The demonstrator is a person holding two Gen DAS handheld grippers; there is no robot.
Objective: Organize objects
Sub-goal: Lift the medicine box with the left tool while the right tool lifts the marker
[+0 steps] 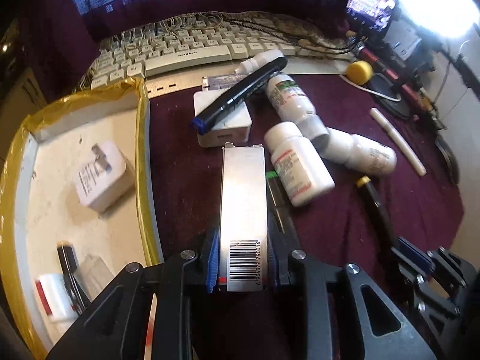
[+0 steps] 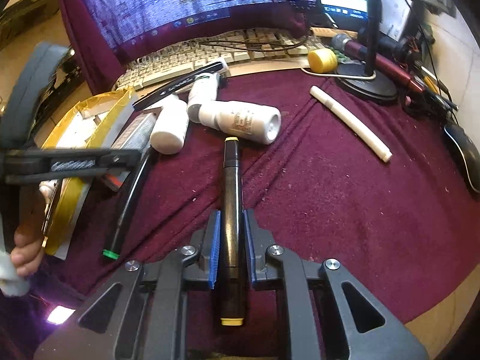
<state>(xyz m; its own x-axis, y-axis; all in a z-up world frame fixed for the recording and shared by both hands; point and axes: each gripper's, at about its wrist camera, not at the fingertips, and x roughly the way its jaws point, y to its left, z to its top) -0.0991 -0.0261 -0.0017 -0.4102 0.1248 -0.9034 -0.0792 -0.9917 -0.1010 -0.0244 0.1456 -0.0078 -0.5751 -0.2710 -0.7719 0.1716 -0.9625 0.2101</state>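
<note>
Gripping silver carton (image 1: 243, 198) in left tool (image 1: 243, 265), right tool (image 2: 231, 250) clamping yellow-capped marker (image 2: 231, 210)

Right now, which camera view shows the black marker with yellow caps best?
The right wrist view. There the marker lies whole along the middle, both yellow caps visible, with the right gripper shut on its barrel. The left wrist view shows only its far yellow tip and part of the barrel at the right edge.
</note>
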